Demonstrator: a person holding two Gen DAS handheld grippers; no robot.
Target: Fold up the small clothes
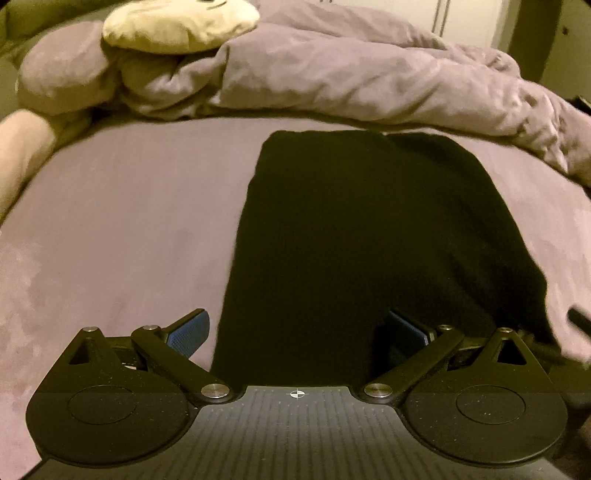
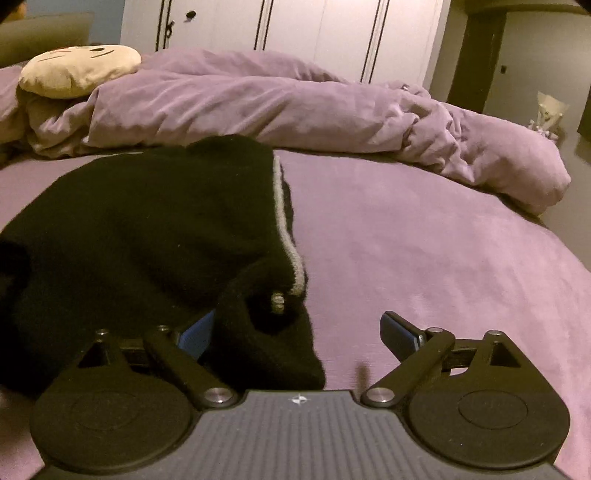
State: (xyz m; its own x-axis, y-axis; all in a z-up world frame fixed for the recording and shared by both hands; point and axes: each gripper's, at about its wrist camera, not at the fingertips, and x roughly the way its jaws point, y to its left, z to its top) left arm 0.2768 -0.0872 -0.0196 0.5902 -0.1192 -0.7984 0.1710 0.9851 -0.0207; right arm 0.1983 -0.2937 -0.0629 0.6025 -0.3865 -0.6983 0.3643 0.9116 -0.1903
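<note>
A black garment lies flat on the purple bed sheet. My left gripper stands open over its near left edge. One blue pad is above the sheet and the other is above the cloth. In the right wrist view the same black garment shows a grey trim strip along its right side. A bunched corner lies between the fingers of my open right gripper. This corner covers part of the left pad, while the right pad stands free over the sheet.
A crumpled purple duvet runs across the far side of the bed. A cream plush cushion sits at its left end. White wardrobe doors stand behind. The bed's edge drops off at the far right.
</note>
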